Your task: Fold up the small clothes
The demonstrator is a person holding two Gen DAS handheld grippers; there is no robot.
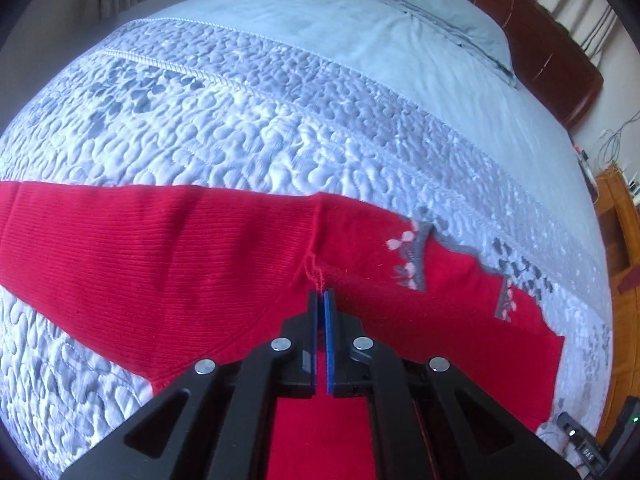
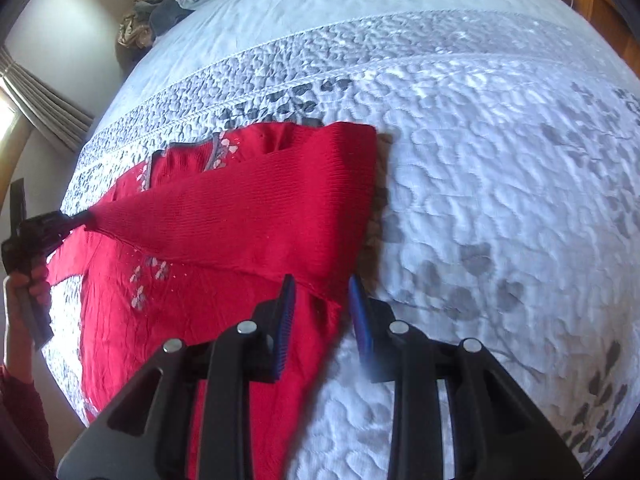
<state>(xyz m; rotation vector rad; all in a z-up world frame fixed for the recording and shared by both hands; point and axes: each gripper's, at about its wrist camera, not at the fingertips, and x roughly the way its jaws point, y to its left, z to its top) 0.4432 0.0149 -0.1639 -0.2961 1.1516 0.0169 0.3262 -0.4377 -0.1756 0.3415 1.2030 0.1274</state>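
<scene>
A big bed (image 2: 480, 160) with a bumpy blue-and-white quilt (image 1: 240, 128) is filling both views, and a blue pillow (image 1: 432, 8) is lying up at 1 o'clock in the left wrist view, next to a brown headboard (image 1: 552, 40). The red sweater (image 2: 240, 216) is lying on the quilt. In the right wrist view its body is stretching long from 6 o'clock up toward 11 o'clock, and a sleeve is crossing over it, running from 9 o'clock to 2 o'clock. In the left wrist view the sweater (image 1: 160, 248) is running across from 9 o'clock to 4 o'clock. It is knitted with fine ribs, and it is showing gray trim and small pink and white flowers near the neck. The left gripper (image 1: 322, 294) is squeezing tight on a bit of the red knit, a seam with loose threads at its tips. In the right wrist view that same left gripper (image 2: 78, 220) is pulling the sleeve end to a point at 9 o'clock, with a hand (image 2: 24, 292) holding its handle. The right gripper (image 2: 320, 286) is standing part open, with the sweater's side edge sitting between its blue fingers (image 2: 286, 312), and I cannot tell if they are pressing on it.
</scene>
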